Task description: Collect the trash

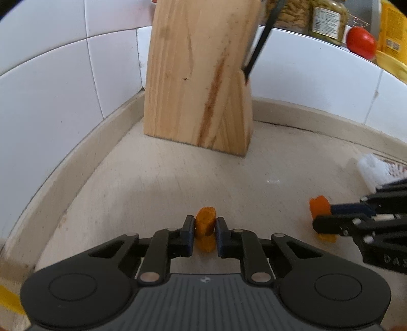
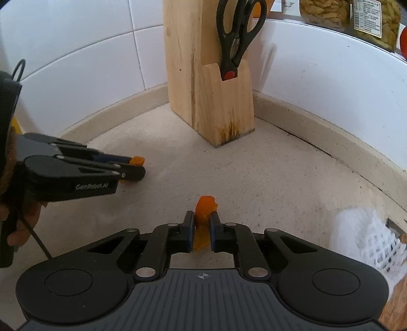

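Fingers of left gripper (image 1: pixel 205 235) clamp a curled orange peel scrap (image 1: pixel 205 225), long axis upright btwn pads, on beige stone counter (image 1: pixel 157 175). Right gripper (image 2: pixel 202 233) likewise pinches a second orange peel piece (image 2: pixel 205 208), just beside. Both ready to lift, I'd say.

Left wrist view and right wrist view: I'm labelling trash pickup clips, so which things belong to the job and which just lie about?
Job:
- orange peel piece in the left tool
- second orange peel piece in the right tool

Lying about:
- wooden knife block
- scissors
- white foam net
- jars
- tomato
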`<action>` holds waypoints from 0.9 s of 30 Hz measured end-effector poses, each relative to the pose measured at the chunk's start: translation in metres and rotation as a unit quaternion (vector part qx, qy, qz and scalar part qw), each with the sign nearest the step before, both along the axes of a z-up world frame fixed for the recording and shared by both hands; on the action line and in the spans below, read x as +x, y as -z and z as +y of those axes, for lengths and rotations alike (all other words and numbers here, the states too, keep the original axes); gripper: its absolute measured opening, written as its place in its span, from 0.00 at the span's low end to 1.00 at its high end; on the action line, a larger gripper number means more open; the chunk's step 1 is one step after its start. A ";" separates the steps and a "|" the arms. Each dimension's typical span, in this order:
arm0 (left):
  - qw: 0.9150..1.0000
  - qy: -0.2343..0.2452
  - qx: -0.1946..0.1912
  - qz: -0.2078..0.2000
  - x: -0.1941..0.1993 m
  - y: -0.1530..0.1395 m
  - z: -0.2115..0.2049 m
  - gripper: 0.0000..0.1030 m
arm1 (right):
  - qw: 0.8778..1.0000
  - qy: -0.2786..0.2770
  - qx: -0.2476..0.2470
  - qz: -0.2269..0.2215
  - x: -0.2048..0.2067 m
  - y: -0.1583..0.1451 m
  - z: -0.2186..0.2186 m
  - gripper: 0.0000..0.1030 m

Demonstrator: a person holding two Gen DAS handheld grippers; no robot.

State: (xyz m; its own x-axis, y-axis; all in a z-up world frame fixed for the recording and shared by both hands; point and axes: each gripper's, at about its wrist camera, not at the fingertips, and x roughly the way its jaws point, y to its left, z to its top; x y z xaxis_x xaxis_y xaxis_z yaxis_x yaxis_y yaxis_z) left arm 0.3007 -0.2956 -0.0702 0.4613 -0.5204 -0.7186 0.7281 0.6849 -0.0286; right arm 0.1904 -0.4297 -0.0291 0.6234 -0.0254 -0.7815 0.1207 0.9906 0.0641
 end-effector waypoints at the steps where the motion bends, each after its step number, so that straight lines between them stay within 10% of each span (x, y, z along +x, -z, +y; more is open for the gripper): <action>1: 1.000 0.001 0.000 0.000 -0.003 -0.002 0.002 0.12 | 1.000 0.001 0.001 0.000 -0.001 -0.001 0.001 0.15; 22: 0.999 -0.050 0.000 0.008 -0.066 -0.002 0.054 0.14 | 1.000 -0.015 0.013 0.006 -0.033 0.004 0.027 0.17; 27: 0.998 -0.064 0.012 -0.021 -0.071 0.001 0.055 0.39 | 1.000 -0.025 0.011 -0.001 -0.036 0.005 0.029 0.34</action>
